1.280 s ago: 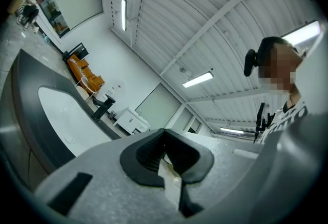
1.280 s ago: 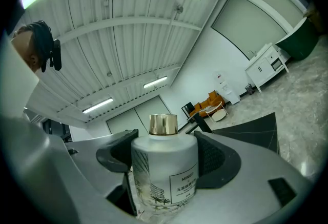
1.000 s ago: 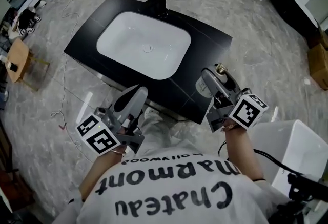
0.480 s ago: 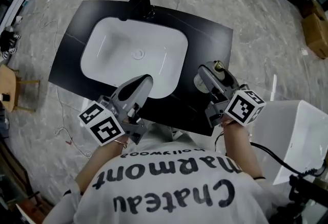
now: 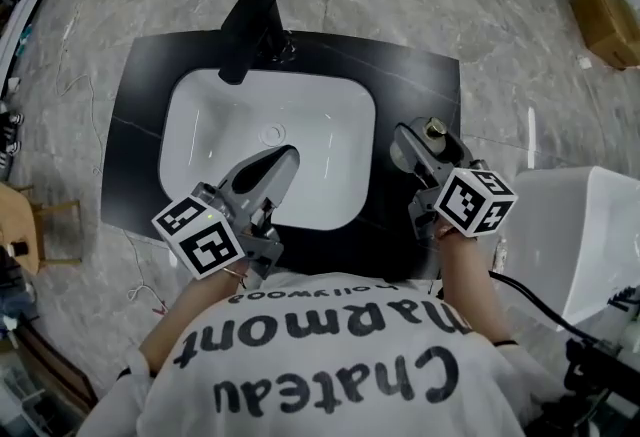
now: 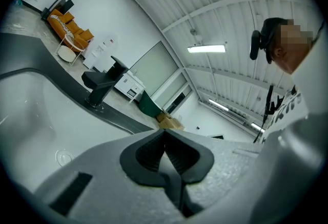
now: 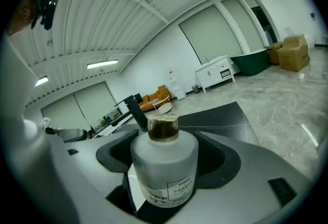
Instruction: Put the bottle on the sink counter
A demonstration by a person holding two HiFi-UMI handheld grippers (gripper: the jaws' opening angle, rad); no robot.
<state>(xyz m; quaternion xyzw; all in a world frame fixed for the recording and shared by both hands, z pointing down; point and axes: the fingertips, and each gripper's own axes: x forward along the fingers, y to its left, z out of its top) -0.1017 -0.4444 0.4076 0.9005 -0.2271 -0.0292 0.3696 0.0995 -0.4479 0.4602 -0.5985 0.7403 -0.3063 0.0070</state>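
A frosted white bottle with a brown-gold cap is clamped between the jaws of my right gripper, which is shut on it. In the head view the right gripper holds the bottle above the right strip of the black sink counter, beside the white basin. My left gripper hovers over the basin's near edge. Its jaws are shut with nothing between them. A black faucet stands at the counter's far side.
A white tub stands on the floor to the right. Cardboard boxes lie at the far right, and a wooden stool with cables is at the left. The floor is grey marble.
The view has moved closer over the sink. Both grippers now sit further over the counter, the right one still carrying the bottle, the left one above the basin.
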